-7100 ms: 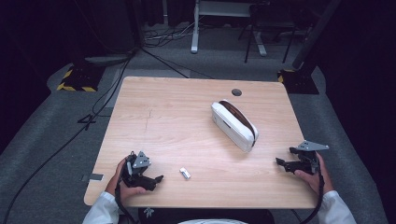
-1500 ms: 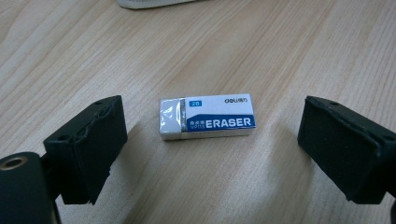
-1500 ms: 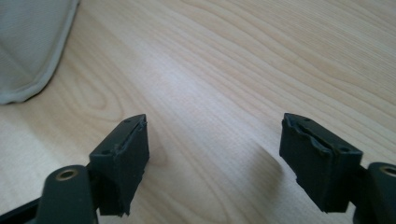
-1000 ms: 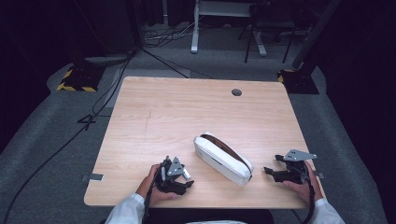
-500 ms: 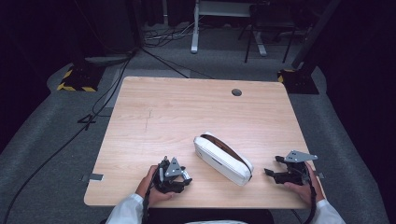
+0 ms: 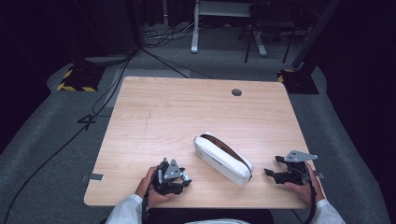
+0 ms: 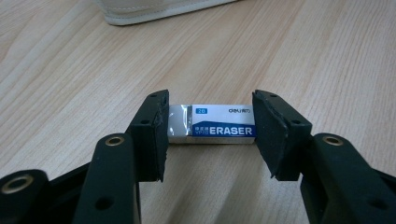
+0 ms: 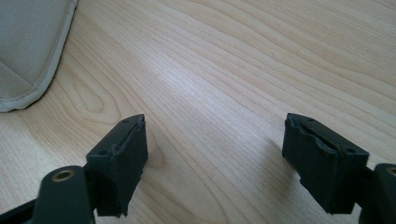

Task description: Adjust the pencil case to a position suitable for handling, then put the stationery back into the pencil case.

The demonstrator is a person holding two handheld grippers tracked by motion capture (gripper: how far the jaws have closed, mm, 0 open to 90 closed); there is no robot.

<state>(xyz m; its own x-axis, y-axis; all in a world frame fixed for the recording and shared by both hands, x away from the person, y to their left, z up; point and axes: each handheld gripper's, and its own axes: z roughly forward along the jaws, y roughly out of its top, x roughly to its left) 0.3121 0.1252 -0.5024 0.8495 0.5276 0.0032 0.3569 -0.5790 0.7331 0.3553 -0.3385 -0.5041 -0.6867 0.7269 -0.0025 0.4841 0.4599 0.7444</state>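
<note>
The eraser [image 7: 212, 129], white with a blue sleeve, lies flat on the wooden counter [image 6: 187, 112] near its front edge, left of the white pencil case [image 6: 223, 159]. The left gripper [image 7: 209, 135] has just been closing on it, and its two black pads now pinch the eraser by its short ends. The pencil case lies slantwise between the two hands. The right gripper [image 8: 215, 154] rests low over bare wood just right of the case, its jaws spread wide with nothing between them.

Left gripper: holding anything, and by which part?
Yes: the left gripper is shut on the eraser, one pad on each short end, lengthwise; it lies on the table.
</note>
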